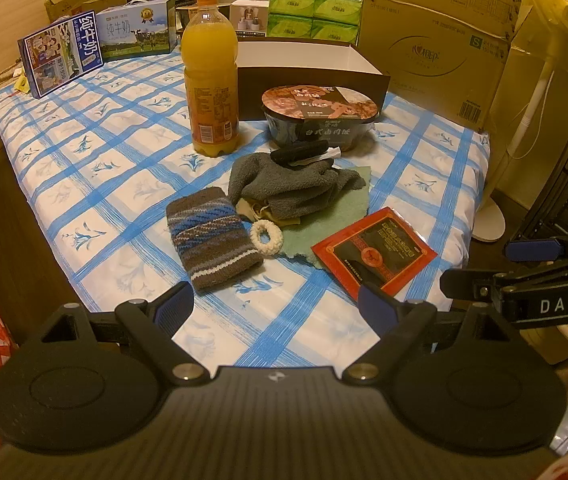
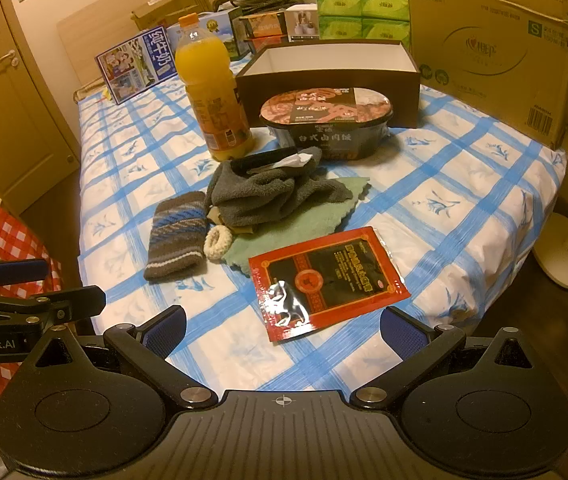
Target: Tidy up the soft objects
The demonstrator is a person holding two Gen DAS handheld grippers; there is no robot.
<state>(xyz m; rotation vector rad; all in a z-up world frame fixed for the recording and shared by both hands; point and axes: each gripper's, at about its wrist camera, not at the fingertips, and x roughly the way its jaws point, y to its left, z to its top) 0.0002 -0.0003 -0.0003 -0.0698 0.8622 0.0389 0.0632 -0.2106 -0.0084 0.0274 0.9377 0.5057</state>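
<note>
Knit sleeve [image 1: 212, 236] just beyond left fingers [image 1: 173, 306].

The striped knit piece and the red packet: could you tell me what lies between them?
A cream scrunchie on the green cloth's edge, seen in both views.

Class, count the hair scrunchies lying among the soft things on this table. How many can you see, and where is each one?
2: a cream scrunchie beside the striped knitted piece, and a black scrunchie on top of the grey towel. More may be hidden under the towel.
</note>
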